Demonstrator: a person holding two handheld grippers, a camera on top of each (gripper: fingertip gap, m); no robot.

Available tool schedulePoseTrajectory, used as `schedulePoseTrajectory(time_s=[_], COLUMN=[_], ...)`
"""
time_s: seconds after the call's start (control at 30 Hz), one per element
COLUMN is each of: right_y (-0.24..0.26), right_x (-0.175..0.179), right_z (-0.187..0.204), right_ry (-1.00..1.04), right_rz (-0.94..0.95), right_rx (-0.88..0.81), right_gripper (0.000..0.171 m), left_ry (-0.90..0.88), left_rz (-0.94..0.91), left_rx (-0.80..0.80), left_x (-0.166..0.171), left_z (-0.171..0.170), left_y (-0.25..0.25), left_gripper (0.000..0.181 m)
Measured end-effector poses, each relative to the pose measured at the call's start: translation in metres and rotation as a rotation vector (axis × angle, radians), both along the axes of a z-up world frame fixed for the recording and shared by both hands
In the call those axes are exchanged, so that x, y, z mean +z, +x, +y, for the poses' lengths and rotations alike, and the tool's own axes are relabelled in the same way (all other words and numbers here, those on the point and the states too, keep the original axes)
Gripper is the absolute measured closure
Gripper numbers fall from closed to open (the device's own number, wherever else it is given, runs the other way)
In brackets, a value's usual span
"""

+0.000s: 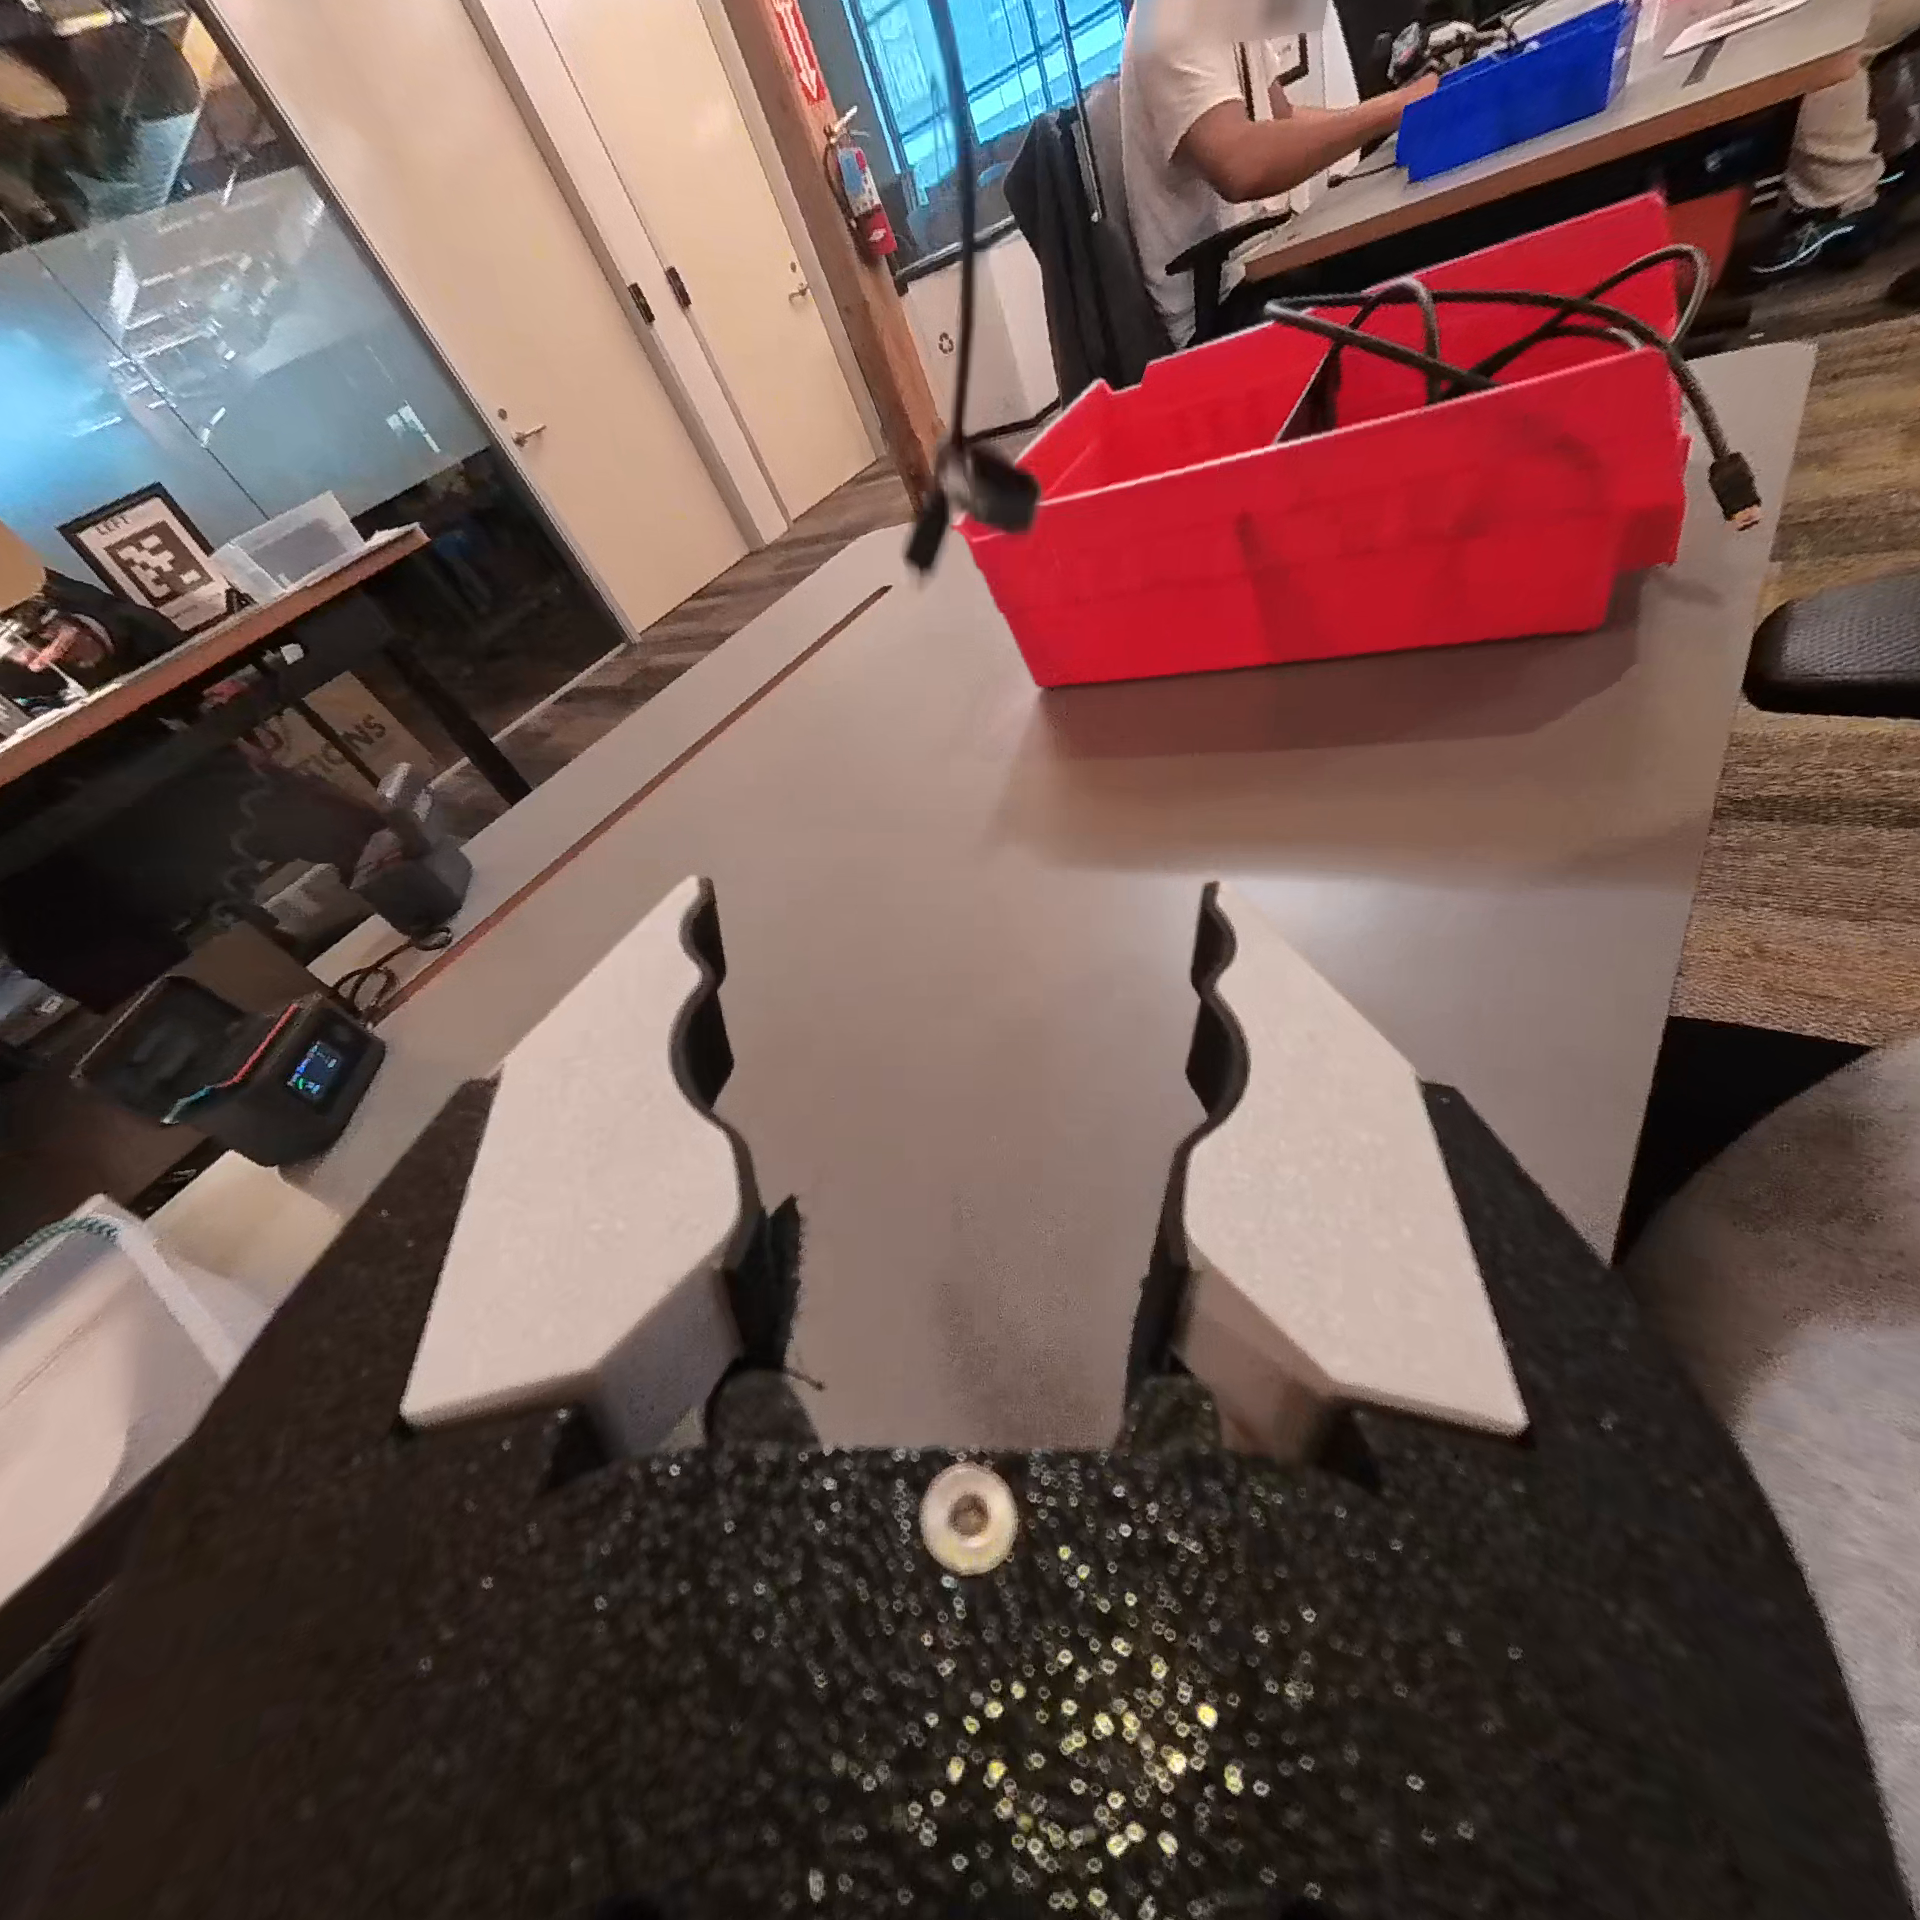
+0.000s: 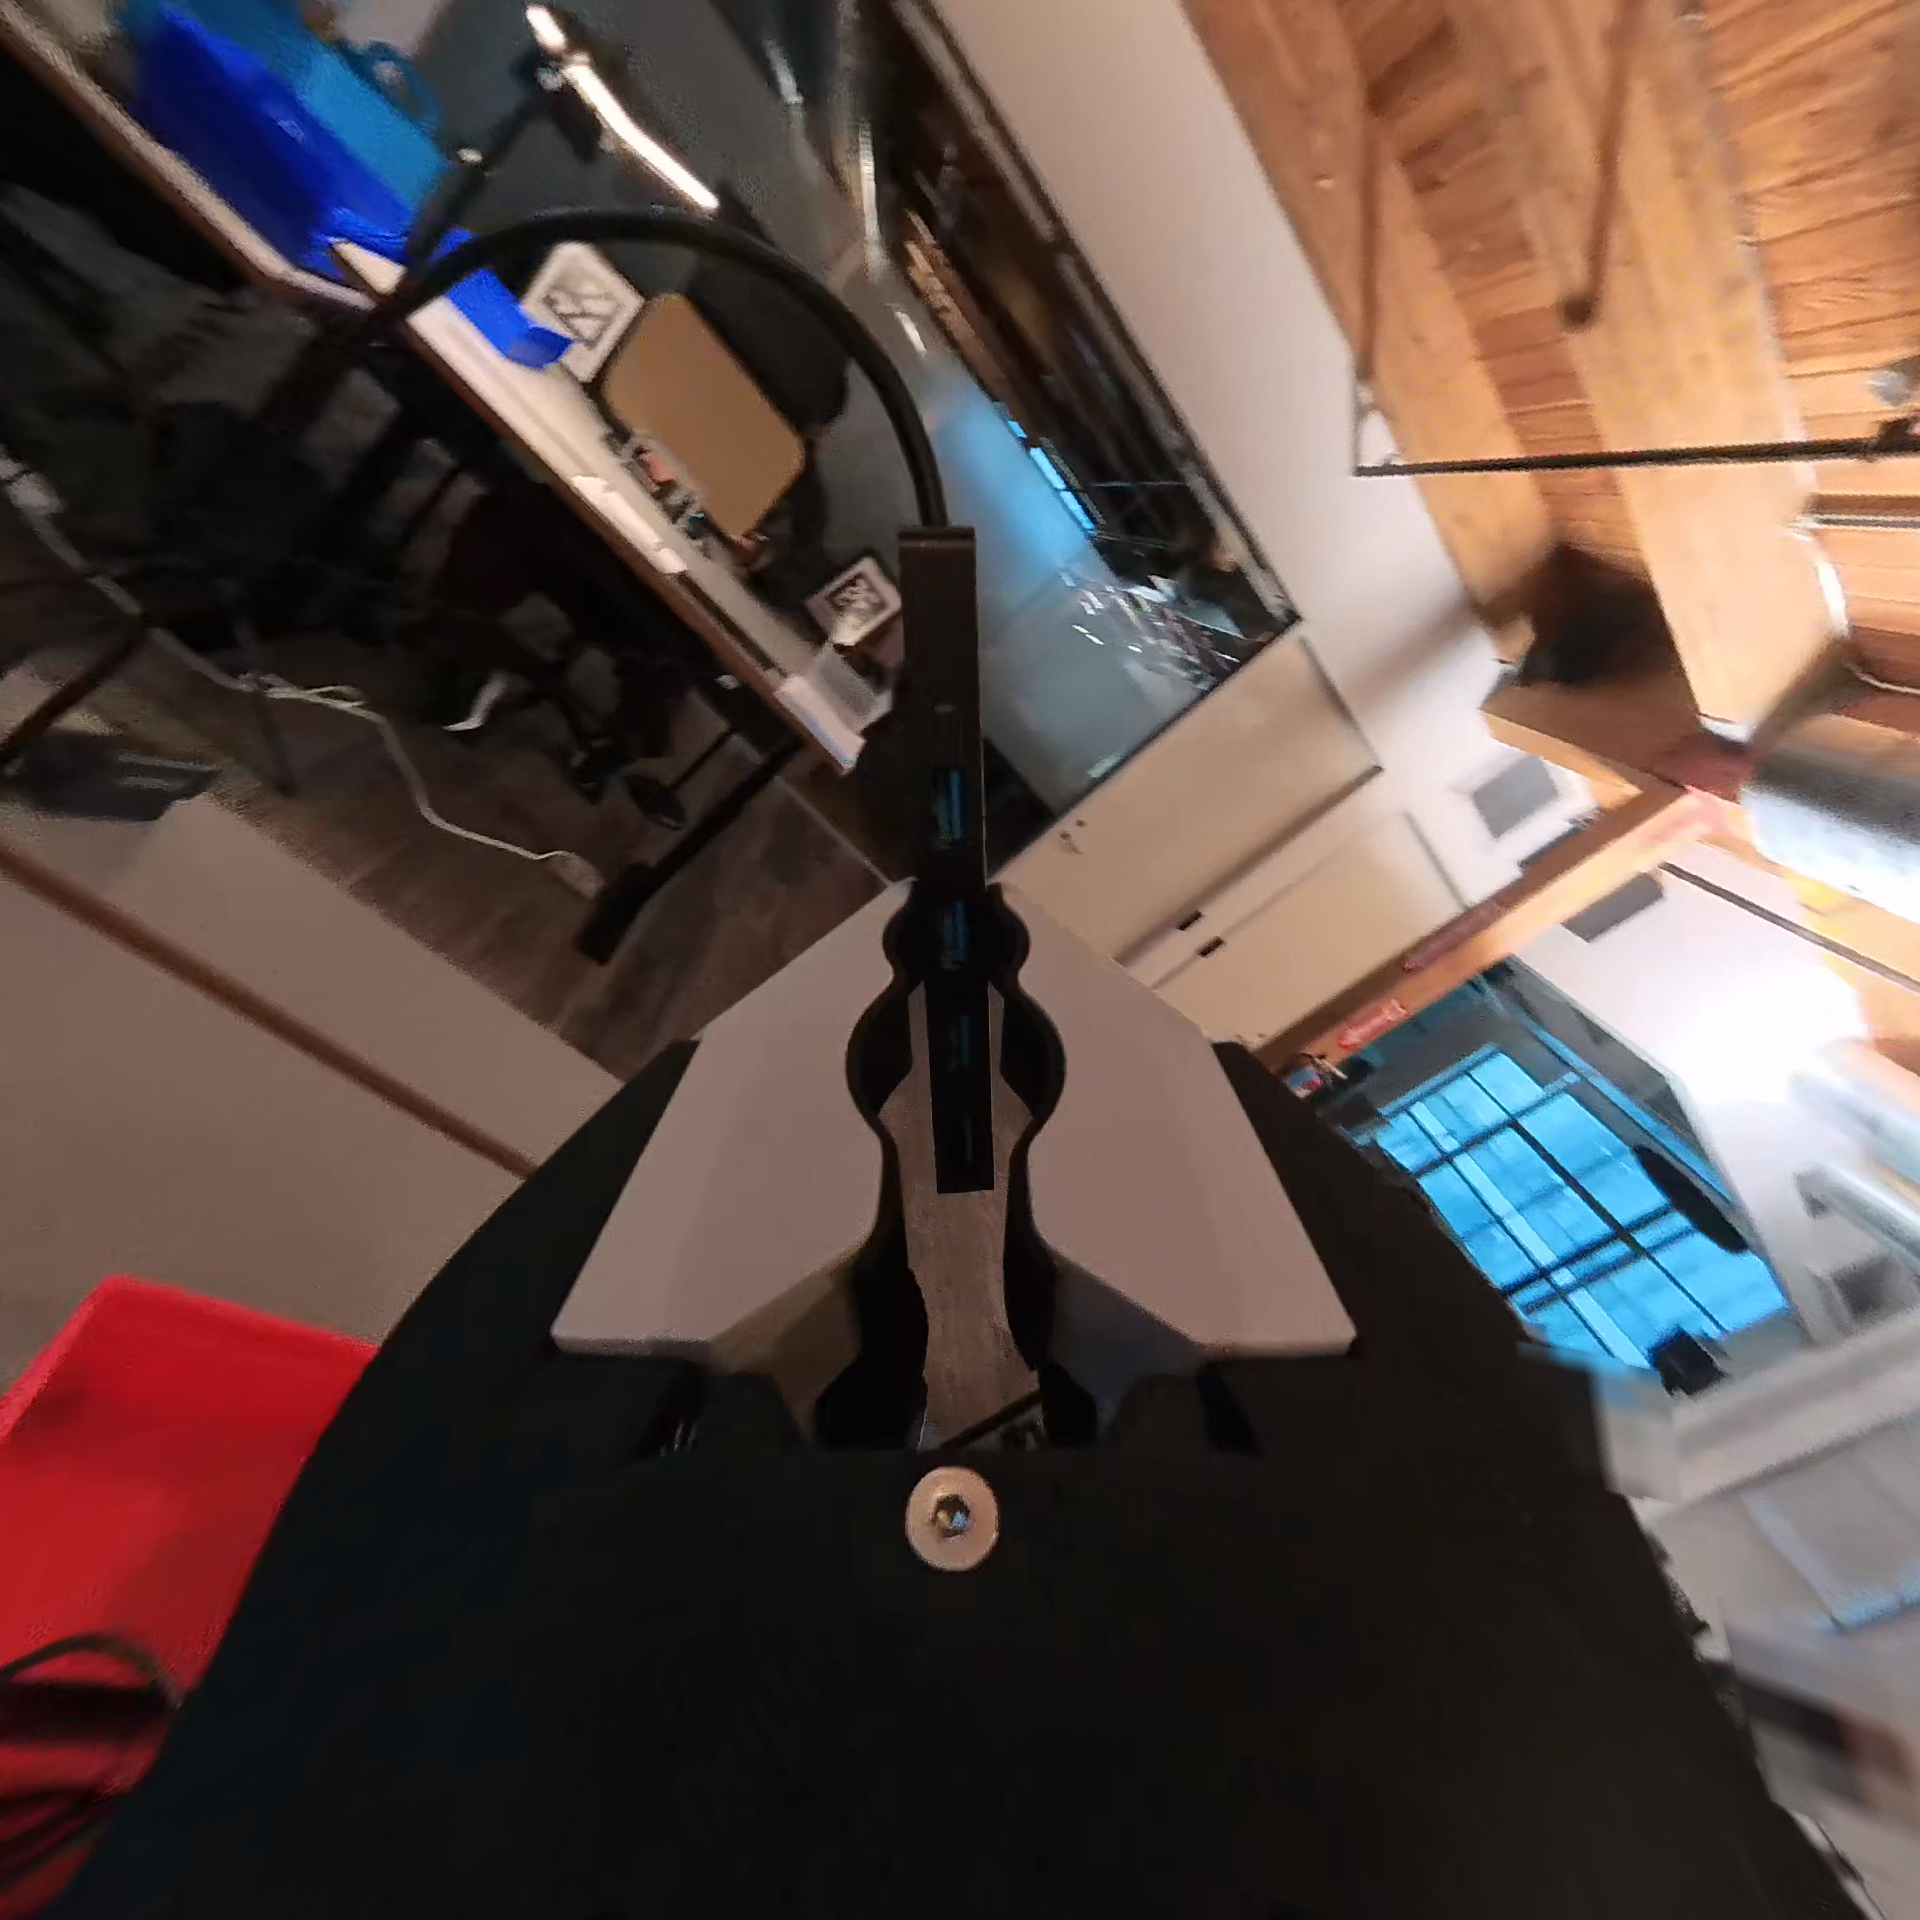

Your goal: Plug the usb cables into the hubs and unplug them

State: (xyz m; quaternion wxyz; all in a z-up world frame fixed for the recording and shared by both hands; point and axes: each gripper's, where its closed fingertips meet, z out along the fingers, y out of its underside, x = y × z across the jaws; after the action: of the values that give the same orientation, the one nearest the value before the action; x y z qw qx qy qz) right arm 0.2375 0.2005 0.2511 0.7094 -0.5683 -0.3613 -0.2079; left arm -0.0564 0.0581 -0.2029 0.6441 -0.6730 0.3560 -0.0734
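The right gripper [image 2: 951, 940] is squeezed tight on a black USB hub [image 2: 943, 831], held up in the air w/ its cord dangling. The left gripper [image 1: 956, 977] is wide open w/ nothing in it, low over the desk [image 1: 935, 779]. Cables [image 1: 1507, 343] sit in the red bin [image 1: 1299, 551]. Next, prob: the left one grabs a cable plug. No words I can read.

Open-plan office, probably a lab workspace: glass-walled meeting room [image 1: 260, 416], desks [image 1: 1538, 156], parts bins [image 1: 1320, 520], exposed timber ceiling [image 2: 1558, 260].

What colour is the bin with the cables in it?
Red bin; the left wrist view shows it best.
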Motion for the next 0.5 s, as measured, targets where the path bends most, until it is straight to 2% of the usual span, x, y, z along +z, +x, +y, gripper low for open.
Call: schedulePoseTrajectory(time_s=[0.13,0.23,0.33,0.43,0.5], right_y=[0.019,0.038,0.066,0.093,0.099], right_x=[0.035,0.042,0.035,0.017,0.001], right_z=[0.006,0.01,0.018,0.033,0.042], right_ry=[0.035,0.035,0.015,-0.025,-0.061], right_rz=[0.024,0.034,0.067,0.094,0.107], right_rx=[-0.073,-0.127,-0.216,-0.32,-0.332], right_gripper=[0.162,0.162,0.162,0.162,0.162], left_ry=[-0.01,-0.003,-0.013,-0.036,-0.041], left_rz=[0.044,0.079,0.093,0.107,0.114], left_rx=[-0.002,-0.023,-0.053,-0.059,-0.065], left_x=[-0.011,-0.015,-0.019,-0.026,-0.028], left_z=[0.001,-0.001,-0.004,-0.004,-0.004], left_y=[0.005,0.01,0.015,0.018,0.02], left_gripper=[0.092,0.091,0.092,0.093,0.093])
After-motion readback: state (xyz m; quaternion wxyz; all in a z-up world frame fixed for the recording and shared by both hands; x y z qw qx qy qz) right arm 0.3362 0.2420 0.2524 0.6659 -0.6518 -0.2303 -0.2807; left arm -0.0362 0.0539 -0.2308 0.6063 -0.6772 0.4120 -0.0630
